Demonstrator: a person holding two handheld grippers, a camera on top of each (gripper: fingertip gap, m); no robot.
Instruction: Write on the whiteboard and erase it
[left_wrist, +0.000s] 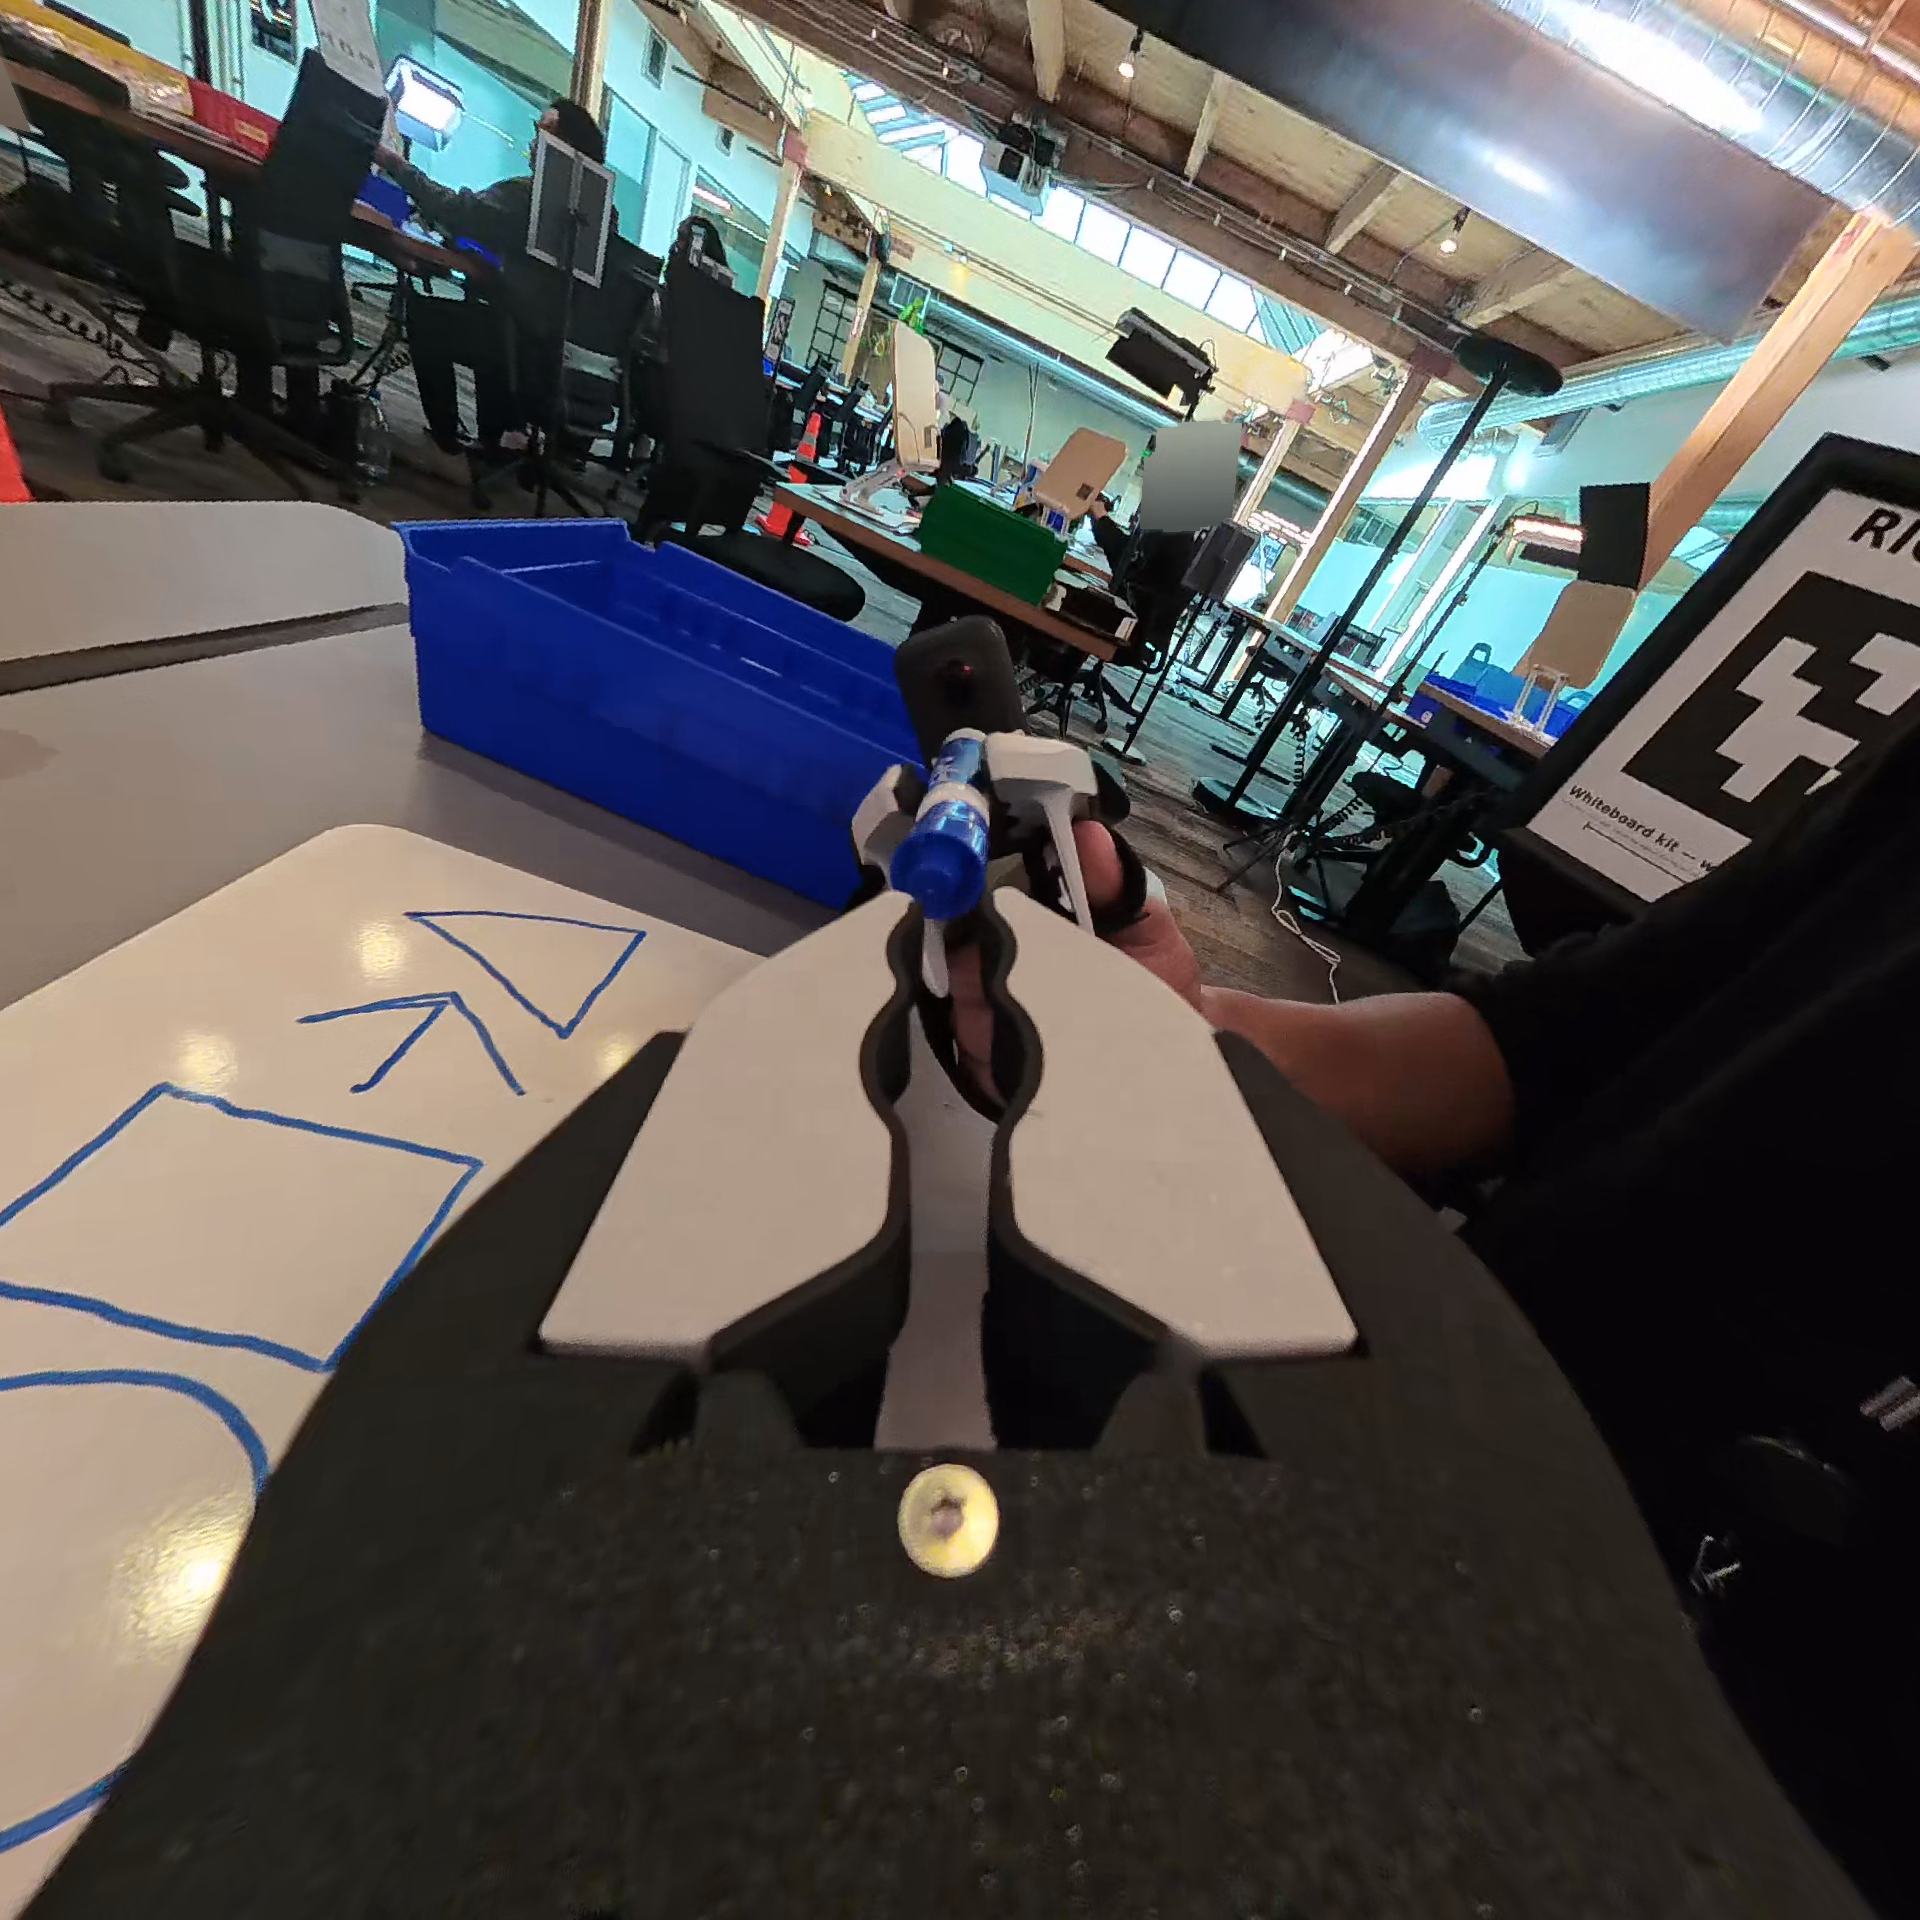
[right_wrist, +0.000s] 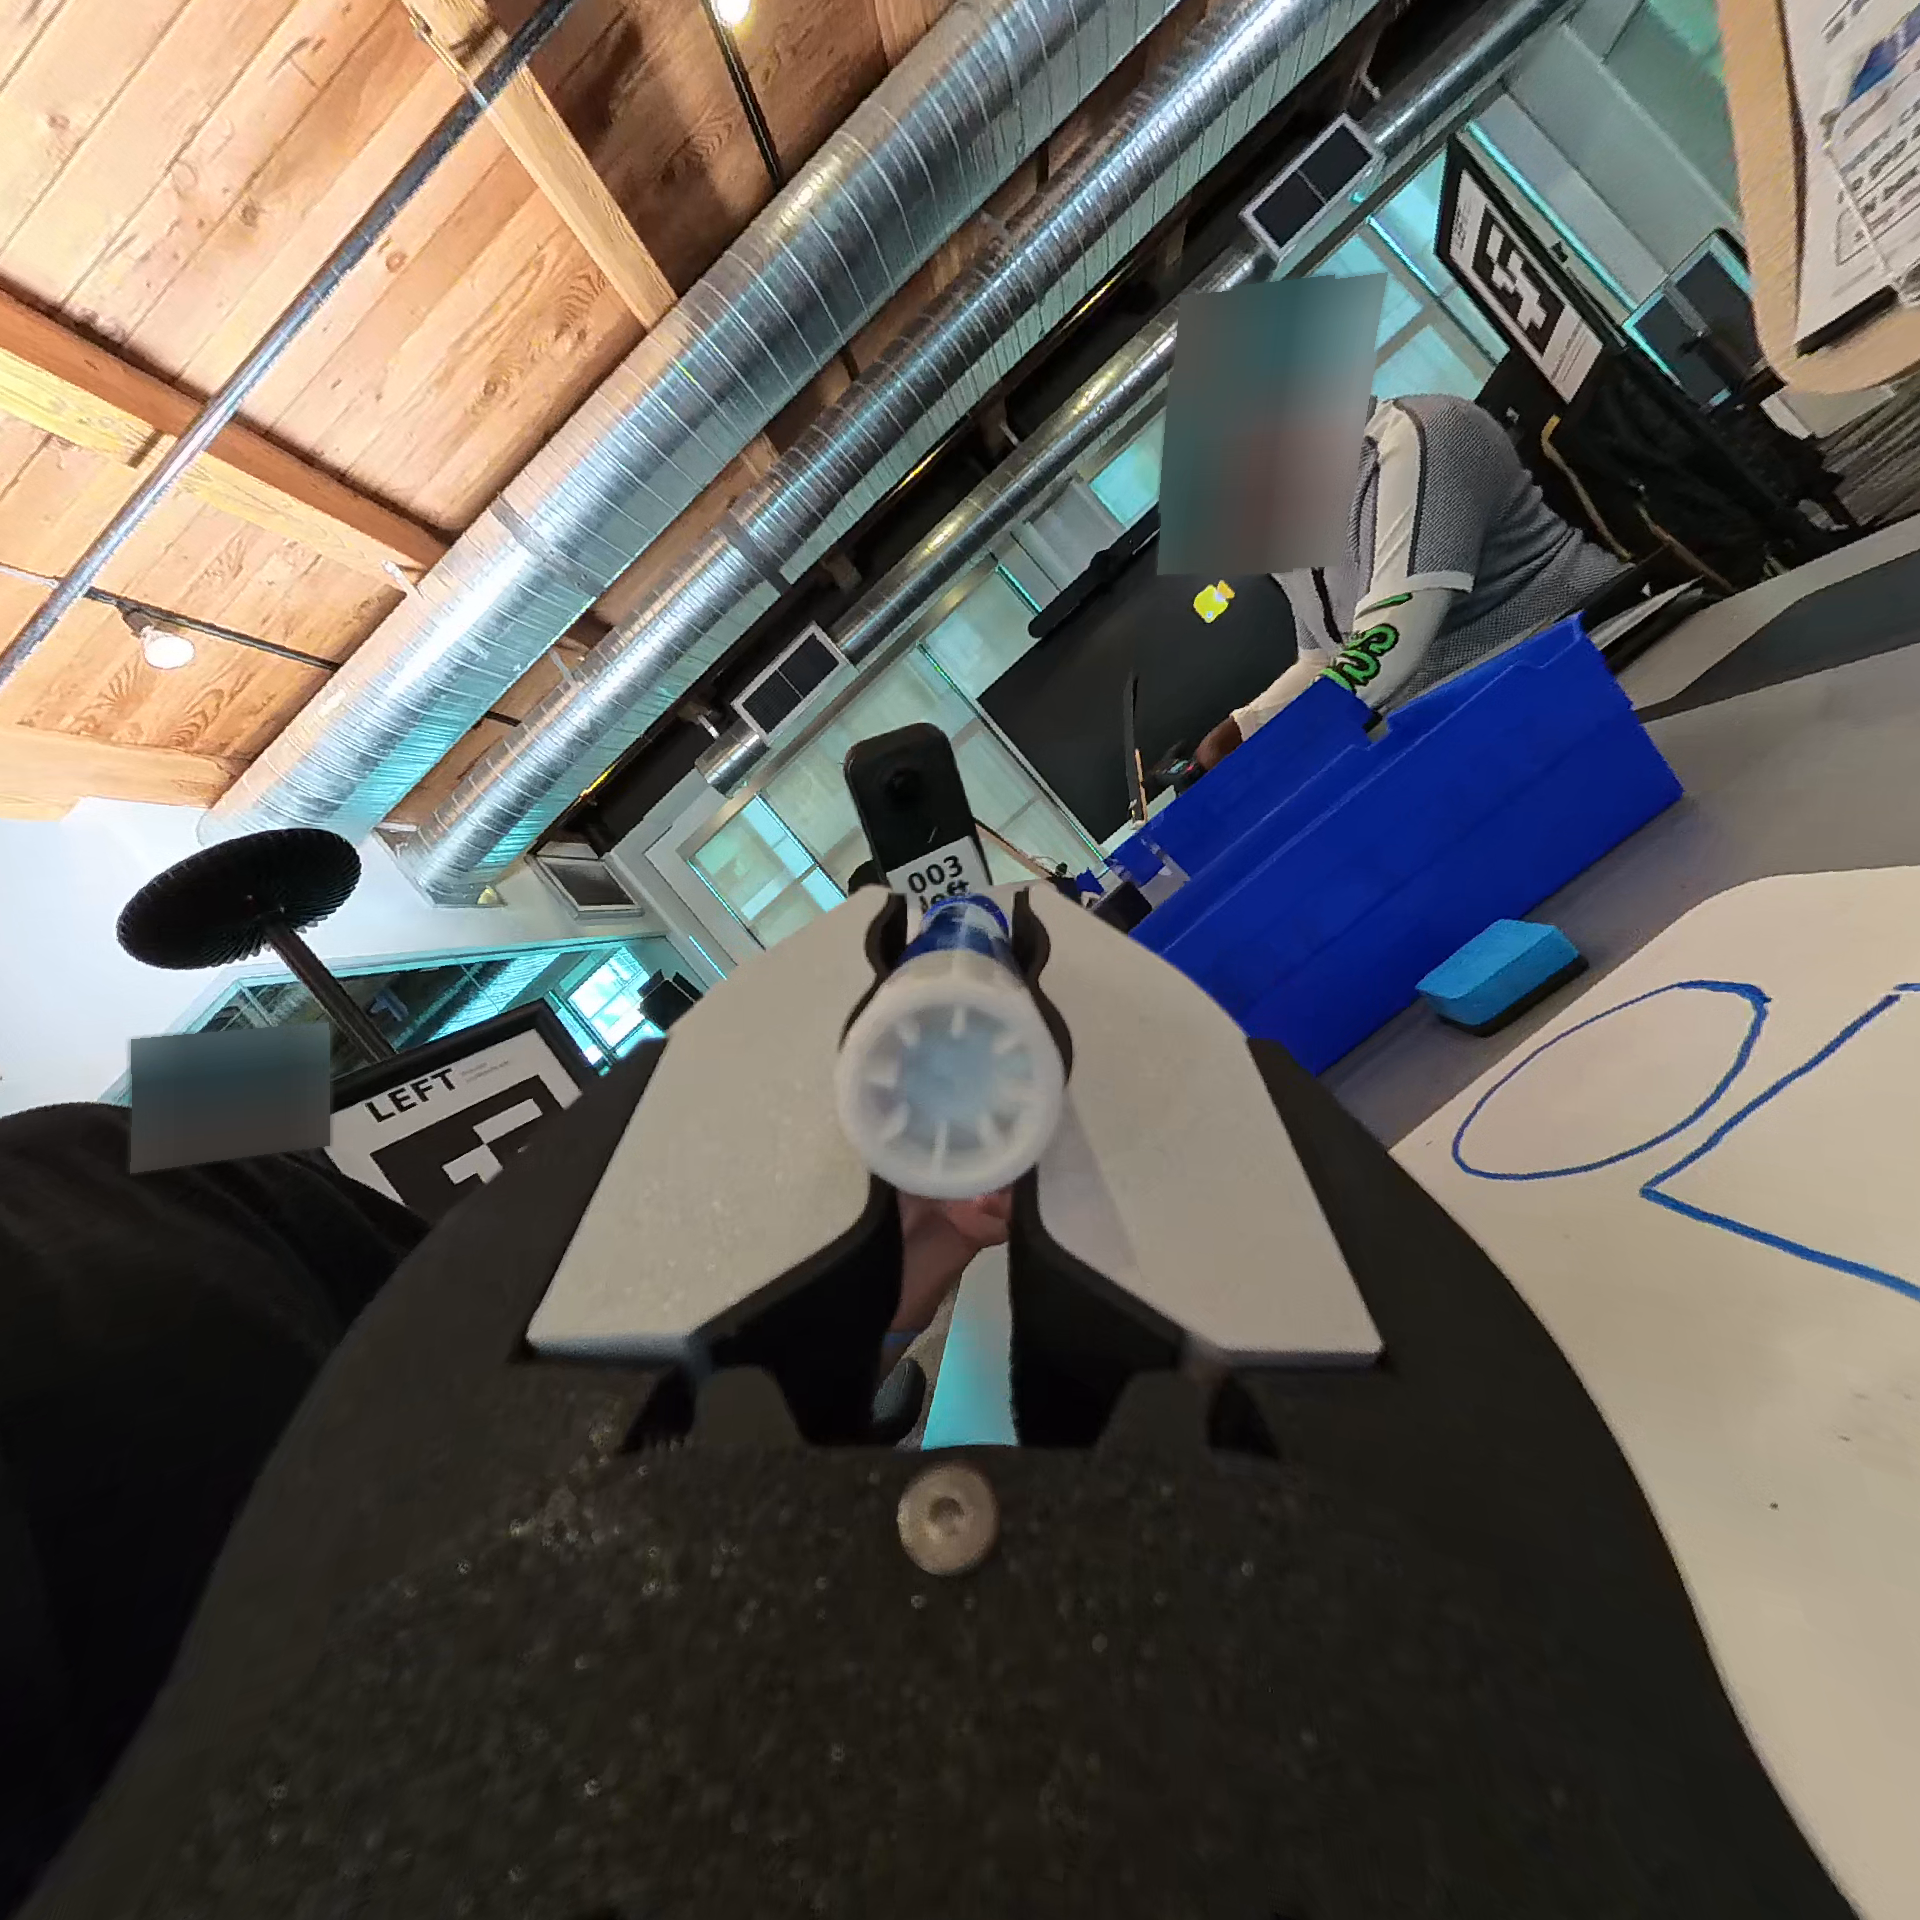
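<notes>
The whiteboard (left_wrist: 260, 956) lies on the grey table and carries blue drawings: a triangle, an arrow, a square and a circle. It also shows in the right wrist view (right_wrist: 1662, 1403). My right gripper (right_wrist: 956, 914) is shut on the blue marker (right_wrist: 951, 1101), whose white back end faces its camera. In the left wrist view the right gripper (left_wrist: 977, 790) holds the marker (left_wrist: 956, 769) pointing at me. My left gripper (left_wrist: 951, 914) is closed to a narrow gap, its tips at the marker's blue cap (left_wrist: 935, 868). A blue eraser (right_wrist: 1501, 977) lies on the whiteboard's far edge.
A blue plastic bin (left_wrist: 644, 675) stands on the table (left_wrist: 208, 748) behind the whiteboard, and shows in the right wrist view (right_wrist: 1403, 831). Black-and-white tag signs stand at the sides (left_wrist: 1766, 707) (right_wrist: 457, 1122). A person (right_wrist: 1455, 540) stands beyond the bin. My dark sleeve (left_wrist: 1714, 1039) is at right.
</notes>
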